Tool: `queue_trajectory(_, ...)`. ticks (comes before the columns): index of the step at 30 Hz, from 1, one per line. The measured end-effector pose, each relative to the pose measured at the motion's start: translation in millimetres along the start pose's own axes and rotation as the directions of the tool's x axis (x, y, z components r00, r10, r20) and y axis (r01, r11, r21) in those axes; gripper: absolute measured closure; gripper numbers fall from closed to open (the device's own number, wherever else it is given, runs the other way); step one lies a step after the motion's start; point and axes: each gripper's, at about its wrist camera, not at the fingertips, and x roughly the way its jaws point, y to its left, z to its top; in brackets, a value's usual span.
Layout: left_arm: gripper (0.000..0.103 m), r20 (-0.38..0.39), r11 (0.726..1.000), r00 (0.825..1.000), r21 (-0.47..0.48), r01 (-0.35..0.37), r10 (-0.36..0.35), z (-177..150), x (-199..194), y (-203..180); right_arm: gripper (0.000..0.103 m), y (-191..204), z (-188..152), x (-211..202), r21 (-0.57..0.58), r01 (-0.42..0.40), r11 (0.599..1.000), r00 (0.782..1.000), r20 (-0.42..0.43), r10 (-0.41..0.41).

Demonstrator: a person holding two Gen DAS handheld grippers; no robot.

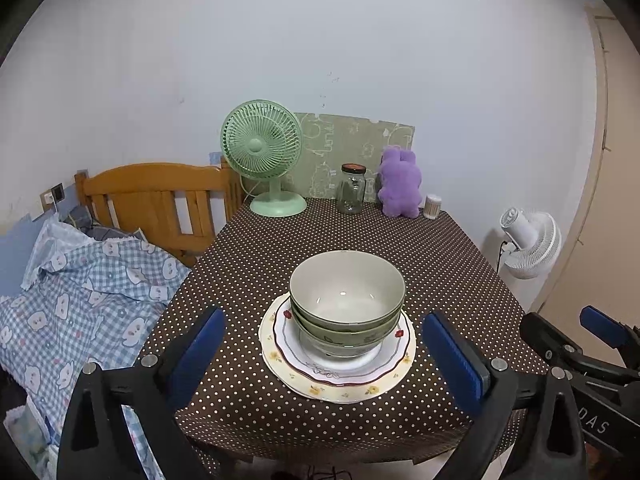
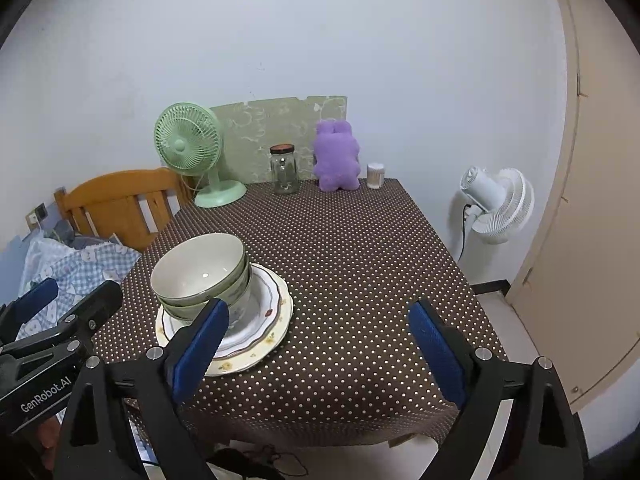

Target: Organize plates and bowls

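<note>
Near-left tabletop: stacked bowls point(image 2: 200, 276) on plates point(image 2: 276, 320) obstruct.
Right half of table point(image 2: 360, 264): open.
Back edge: green fan point(image 2: 188, 144), jar point(image 2: 284, 170), purple plush point(image 2: 336, 158).

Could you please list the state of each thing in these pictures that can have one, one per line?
left gripper: open, holding nothing.
right gripper: open, holding nothing.
bowls: two nested, upright, on the plates.
plates: two stacked, smaller on larger, flat on the table.
glass jar: upright, lid on.
green fan: standing upright; running or not, cannot tell.
white fan: plugged in, head turned aside.
</note>
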Motion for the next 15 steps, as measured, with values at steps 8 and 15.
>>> queue_trajectory(8, 0.000, 0.001, 1.000, 1.000, 0.011, -0.001, 0.001, -1.5, -0.5, -7.1, 0.010, -7.3, -2.1, 3.9, 0.024, 0.004, 1.000, 1.000, -0.017, -0.003)
queue_trajectory(15, 0.000, 0.004, 1.000, 1.000, 0.018, -0.009, 0.009, -0.7, 0.4, -11.8, 0.010, -8.8, -1.5, 4.8, 0.025, 0.004, 1.000, 1.000, -0.019, -0.004)
